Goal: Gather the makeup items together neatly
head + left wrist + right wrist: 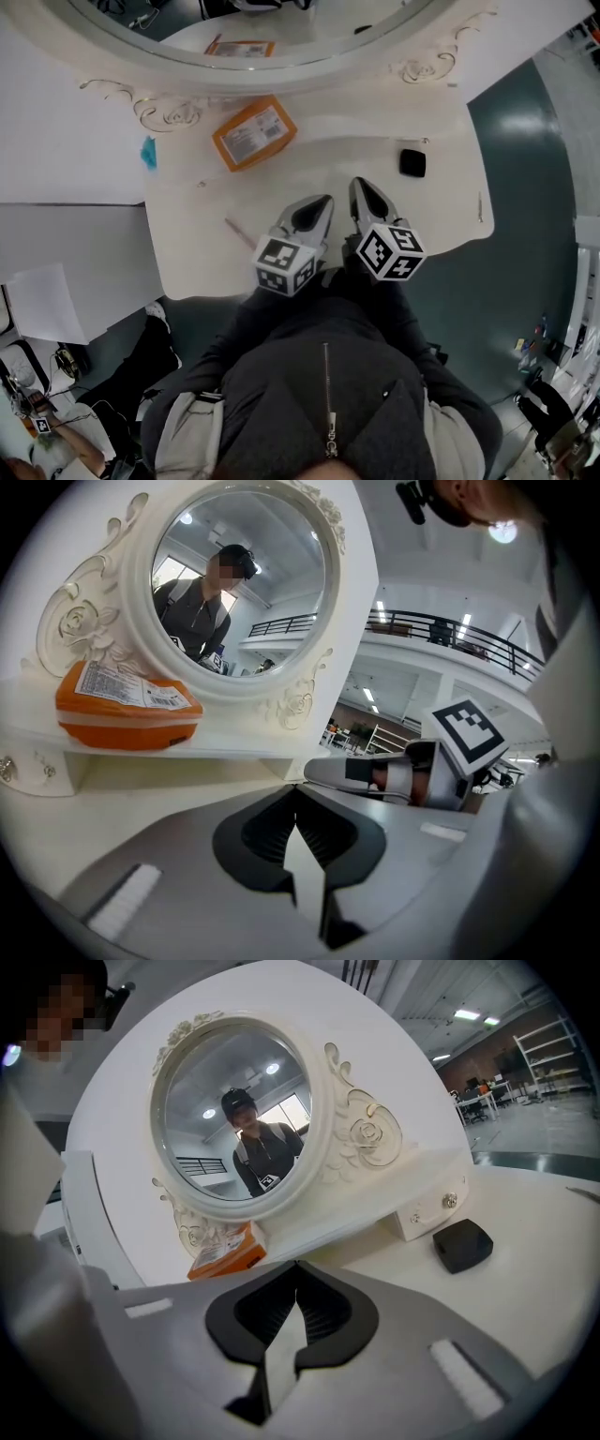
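**Loosely scattered makeup, both grippers closed and empty**

On the cream dressing table (pixel 319 169) the makeup items lie well apart from one another. An orange packet (pixel 253 133) with a white printed label lies flat and askew on the raised ledge along the back edge, just below the carved frame of the oval mirror (pixel 281 70). A small black compact (pixel 412 162), square with rounded corners, lies towards the back right corner of the lower surface. A thin pinkish pencil (pixel 239 232) lies at a slant near the front left corner, and a slim pale stick (pixel 480 206) lies along the right edge. A small blue item (pixel 148 152) lies at the left end of the ledge; what it is cannot be made out.

Both tools hover side by side over the front edge, pointing at the mirror. The left gripper (pixel 298 799) has its jaws pressed together with nothing between them. The right gripper (pixel 295 1274) is likewise closed tight on nothing, with the compact ahead and to its right.
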A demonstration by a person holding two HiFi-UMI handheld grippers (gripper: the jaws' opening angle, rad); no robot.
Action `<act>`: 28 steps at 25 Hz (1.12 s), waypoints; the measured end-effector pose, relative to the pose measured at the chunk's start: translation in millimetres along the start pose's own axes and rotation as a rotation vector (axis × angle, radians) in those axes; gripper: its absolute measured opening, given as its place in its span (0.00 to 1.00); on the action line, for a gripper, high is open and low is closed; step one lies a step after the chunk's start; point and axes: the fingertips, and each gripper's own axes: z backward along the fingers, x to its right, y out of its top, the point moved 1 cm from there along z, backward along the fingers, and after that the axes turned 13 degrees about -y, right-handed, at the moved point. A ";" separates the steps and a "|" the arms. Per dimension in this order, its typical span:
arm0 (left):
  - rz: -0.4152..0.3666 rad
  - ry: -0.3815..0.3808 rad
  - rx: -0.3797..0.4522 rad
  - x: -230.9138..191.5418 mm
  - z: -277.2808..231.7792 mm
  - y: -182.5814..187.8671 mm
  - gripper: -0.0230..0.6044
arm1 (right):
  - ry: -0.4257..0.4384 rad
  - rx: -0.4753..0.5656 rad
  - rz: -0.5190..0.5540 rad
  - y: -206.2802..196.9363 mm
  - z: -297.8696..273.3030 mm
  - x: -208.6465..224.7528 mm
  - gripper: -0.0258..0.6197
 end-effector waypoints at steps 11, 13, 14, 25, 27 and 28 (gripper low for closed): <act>0.010 -0.024 -0.019 20.4 -42.4 -4.8 0.05 | -0.051 -0.024 -0.002 9.4 0.5 45.2 0.06; 0.013 -0.028 -0.027 24.3 -50.9 -6.1 0.05 | -0.045 -0.032 -0.001 11.7 0.8 52.9 0.07; 0.014 -0.029 -0.030 26.4 -55.0 -6.5 0.05 | -0.044 -0.036 0.001 13.1 0.8 56.6 0.08; 0.054 -0.014 -0.031 39.1 -91.1 -5.4 0.05 | -0.118 -0.034 0.004 30.9 1.2 101.9 0.24; 0.059 -0.012 -0.038 40.4 -97.0 -6.8 0.05 | -0.123 -0.033 0.005 32.2 1.5 107.9 0.30; 0.061 -0.011 -0.043 40.8 -100.1 -7.7 0.05 | -0.127 -0.034 0.007 32.6 1.1 110.9 0.33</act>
